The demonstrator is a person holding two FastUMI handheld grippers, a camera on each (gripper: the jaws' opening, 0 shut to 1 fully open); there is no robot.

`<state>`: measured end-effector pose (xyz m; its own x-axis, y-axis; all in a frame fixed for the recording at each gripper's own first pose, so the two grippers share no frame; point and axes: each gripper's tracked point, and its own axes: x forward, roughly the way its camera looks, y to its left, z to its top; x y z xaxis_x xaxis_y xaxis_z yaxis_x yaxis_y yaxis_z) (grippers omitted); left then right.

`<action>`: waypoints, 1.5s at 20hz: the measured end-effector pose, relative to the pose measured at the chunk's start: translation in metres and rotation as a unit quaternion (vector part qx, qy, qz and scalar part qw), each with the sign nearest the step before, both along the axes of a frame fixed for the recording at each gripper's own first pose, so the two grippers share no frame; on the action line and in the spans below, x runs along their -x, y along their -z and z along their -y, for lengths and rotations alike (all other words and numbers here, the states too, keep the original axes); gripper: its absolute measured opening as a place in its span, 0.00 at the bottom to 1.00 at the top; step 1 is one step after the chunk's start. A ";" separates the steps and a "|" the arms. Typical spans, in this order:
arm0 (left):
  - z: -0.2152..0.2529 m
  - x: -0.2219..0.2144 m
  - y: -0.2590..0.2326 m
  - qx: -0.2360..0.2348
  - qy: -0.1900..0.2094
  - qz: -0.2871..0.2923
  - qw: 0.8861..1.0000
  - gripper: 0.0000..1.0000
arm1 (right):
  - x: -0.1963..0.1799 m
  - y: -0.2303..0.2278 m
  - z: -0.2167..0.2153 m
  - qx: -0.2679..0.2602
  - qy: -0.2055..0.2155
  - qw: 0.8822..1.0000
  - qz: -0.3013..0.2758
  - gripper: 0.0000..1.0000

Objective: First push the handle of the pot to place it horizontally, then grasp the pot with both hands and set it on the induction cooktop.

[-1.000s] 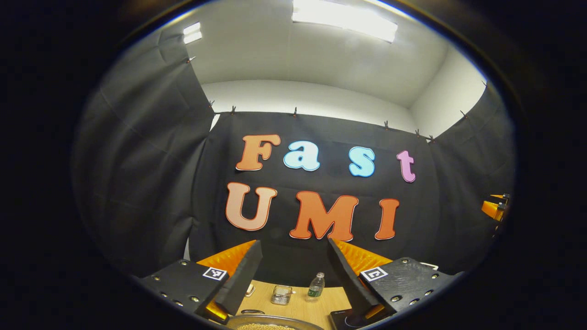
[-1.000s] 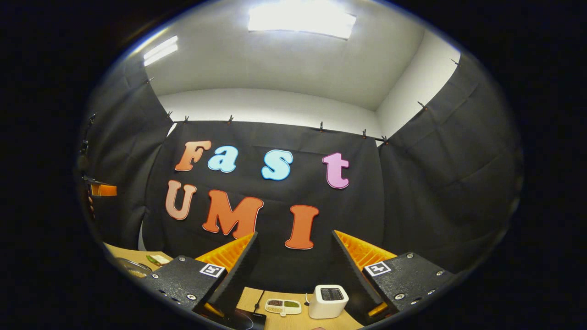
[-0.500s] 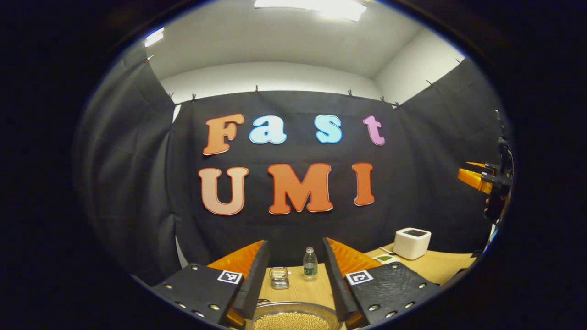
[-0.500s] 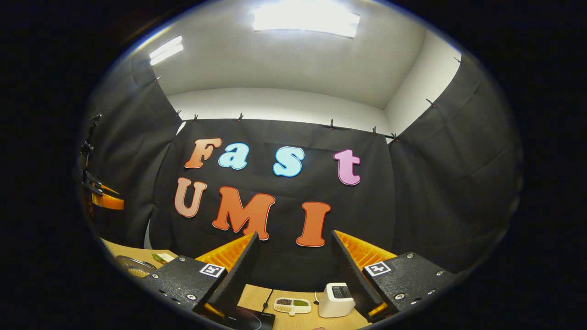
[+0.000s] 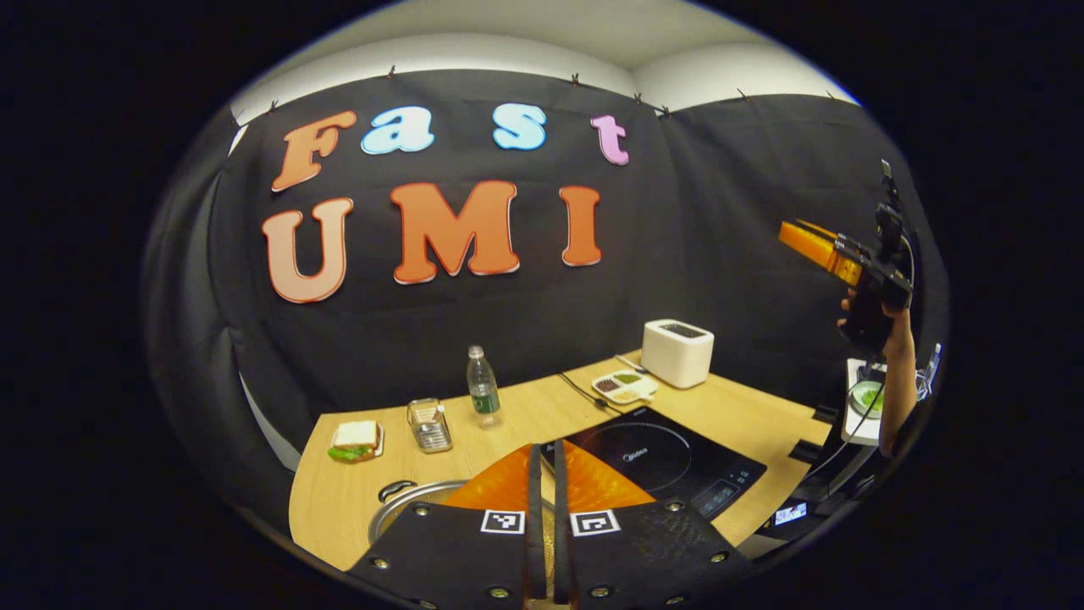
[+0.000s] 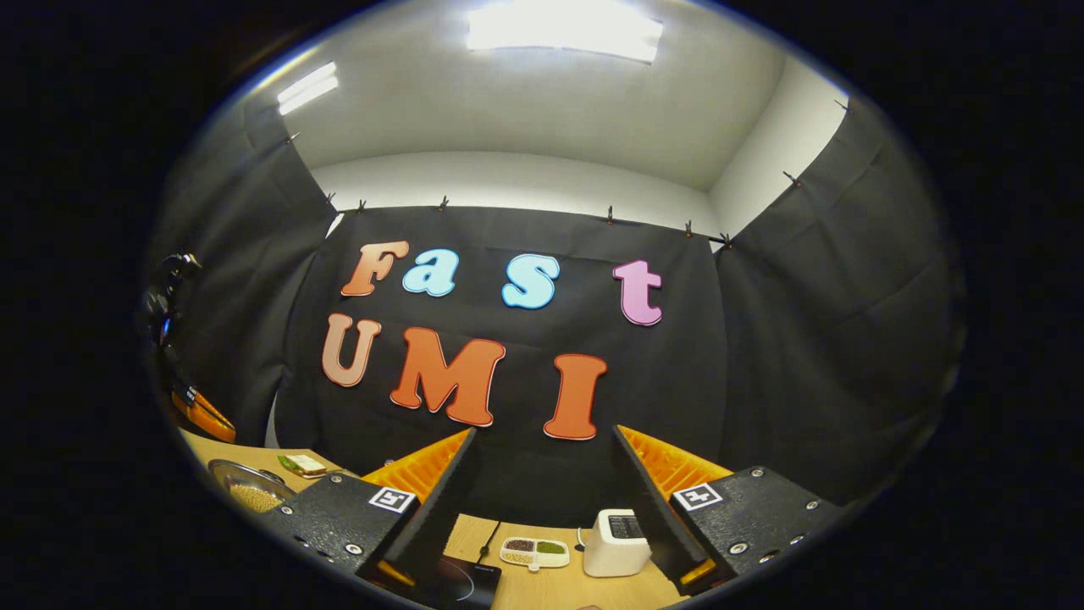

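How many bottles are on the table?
1. A clear water bottle stands upright on the wooden table near the back wall, between the small glass jar and the induction cooktop.

You stand in a booth of black cloth walls (image 6: 804,339) around a wooden table (image 5: 525,415), under bright ceiling lights (image 6: 563,34).

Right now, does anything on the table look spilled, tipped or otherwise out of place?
Nothing stands out. The pot sits upright beside the induction cooktop; the water bottle and toaster stand upright on the table, with no spill visible.
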<state>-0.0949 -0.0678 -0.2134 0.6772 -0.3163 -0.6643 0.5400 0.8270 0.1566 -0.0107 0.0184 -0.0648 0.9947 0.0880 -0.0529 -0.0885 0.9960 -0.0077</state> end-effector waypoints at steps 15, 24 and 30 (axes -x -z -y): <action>-0.062 0.119 0.108 -0.166 0.055 -0.250 0.952 0.03 | 0.023 0.047 0.018 0.011 0.016 0.999 -0.027 0.95; -0.106 0.169 0.118 -0.198 0.035 -0.330 0.922 0.02 | 0.030 0.080 -0.016 0.000 -0.012 0.999 -0.041 0.95; -0.120 0.178 0.139 -0.200 0.007 -0.350 0.915 0.02 | 0.035 0.093 -0.020 -0.008 -0.007 0.998 -0.056 0.95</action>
